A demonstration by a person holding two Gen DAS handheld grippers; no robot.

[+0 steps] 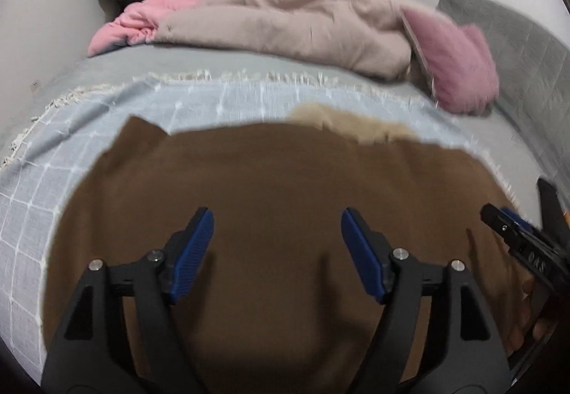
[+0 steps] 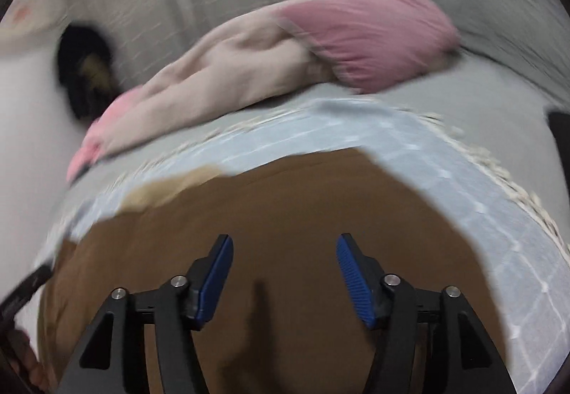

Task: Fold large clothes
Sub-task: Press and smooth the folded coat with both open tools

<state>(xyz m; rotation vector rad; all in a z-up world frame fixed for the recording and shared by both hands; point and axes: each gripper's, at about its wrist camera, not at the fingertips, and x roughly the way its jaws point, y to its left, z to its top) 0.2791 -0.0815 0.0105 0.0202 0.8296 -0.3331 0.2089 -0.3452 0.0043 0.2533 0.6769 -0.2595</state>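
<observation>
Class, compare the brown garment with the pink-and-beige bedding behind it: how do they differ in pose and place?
The brown garment lies spread flat; the pink-and-beige bedding is bunched in a heap. The brown garment rests on the blue checked cloth, nearest the cameras; the bedding sits further back on the grey sheet. The garment is one colour, the bedding two. Both lie on the bed.

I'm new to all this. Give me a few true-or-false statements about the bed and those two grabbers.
1. The brown garment lies on a light blue checked cloth. True.
2. The left gripper clamps the garment. False: its jaws stand open, nothing between them.
3. The right gripper is open. True.
4. The pink pillow lies on the brown garment. False: it sits farther back, beside the beige blanket.
</observation>
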